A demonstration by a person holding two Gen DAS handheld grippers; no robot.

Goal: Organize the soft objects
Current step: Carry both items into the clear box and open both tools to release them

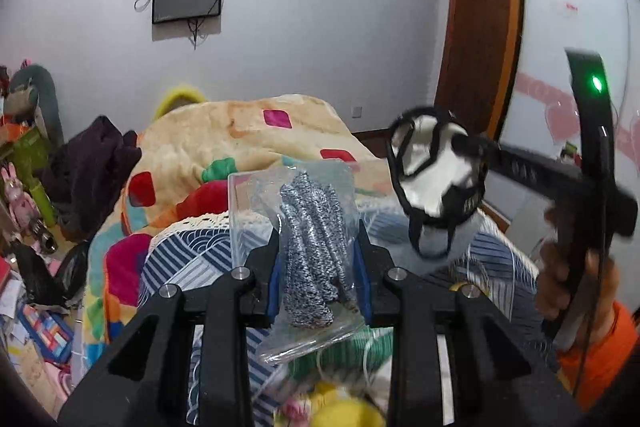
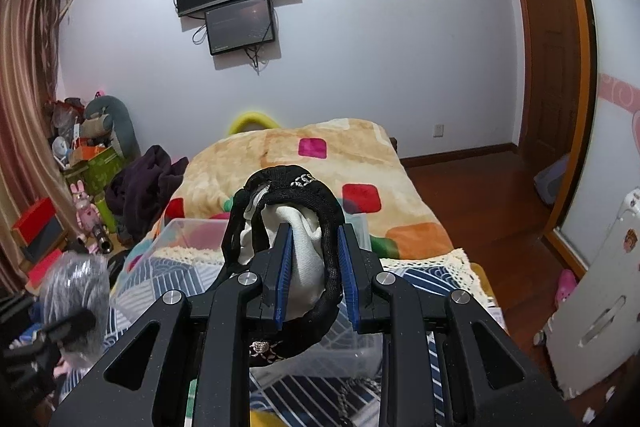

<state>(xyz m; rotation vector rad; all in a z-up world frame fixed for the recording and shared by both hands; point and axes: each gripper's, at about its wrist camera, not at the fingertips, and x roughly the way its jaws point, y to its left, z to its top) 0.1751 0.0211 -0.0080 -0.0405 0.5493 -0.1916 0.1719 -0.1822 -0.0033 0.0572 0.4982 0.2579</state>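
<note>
My left gripper (image 1: 318, 247) is shut on a clear plastic bag of grey knit fabric (image 1: 310, 247) and holds it up above the bed. It also shows blurred in the right wrist view (image 2: 76, 291), low at the left. My right gripper (image 2: 314, 241) is shut on a black-and-white garment (image 2: 296, 227) with black lace trim, held over a clear plastic bin (image 2: 192, 231). In the left wrist view the right gripper (image 1: 468, 143) holds that garment (image 1: 436, 179) at the right, above the bed.
A bed with a colourful patched blanket (image 2: 320, 155) and a striped cover (image 2: 168, 283) lies ahead. A dark garment (image 2: 148, 183) hangs at its left edge. Toys and boxes (image 2: 80, 163) crowd the left floor. A wooden door (image 2: 548, 39) stands at the right.
</note>
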